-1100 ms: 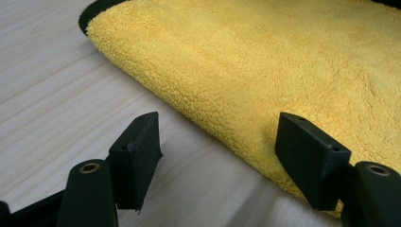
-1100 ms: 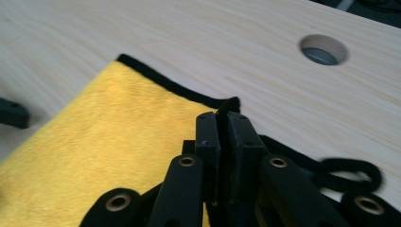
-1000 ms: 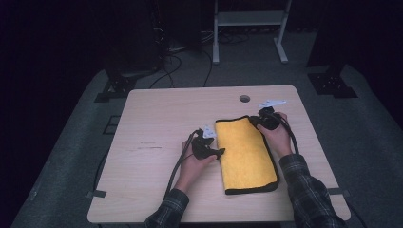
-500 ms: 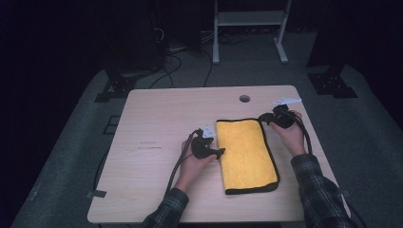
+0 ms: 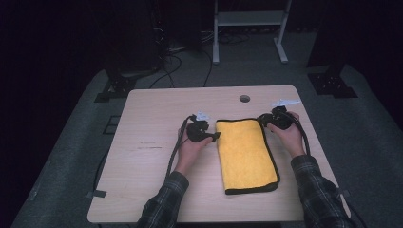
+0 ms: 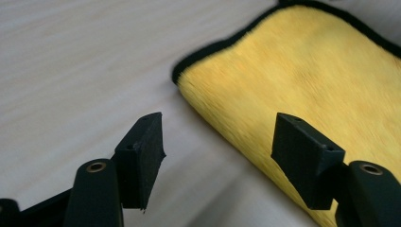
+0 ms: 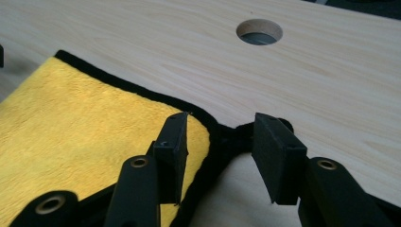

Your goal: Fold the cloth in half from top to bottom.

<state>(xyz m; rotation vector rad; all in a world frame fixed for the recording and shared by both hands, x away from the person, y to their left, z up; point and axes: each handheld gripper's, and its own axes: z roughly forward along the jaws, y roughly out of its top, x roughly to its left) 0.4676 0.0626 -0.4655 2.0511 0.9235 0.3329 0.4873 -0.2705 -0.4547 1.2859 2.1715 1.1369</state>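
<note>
Yellow cloth (image 5: 246,154), folded, black-edged, lies flat on the table (image 5: 152,190), right of centre, long side running near to far. Left gripper (image 5: 212,137) at the cloth's left edge near the far corner: jaws apart, nothing between the pads; they have just closed a little. Right gripper (image 5: 263,120) at the far right corner: jaws have just been opening and straddle the black hem, pads clear of it. Round hole (image 5: 244,98) in the table beyond the cloth.

plaid sleeves (image 5: 166,204), black tongs (image 5: 216,137), trailing cables (image 5: 173,152)
</note>
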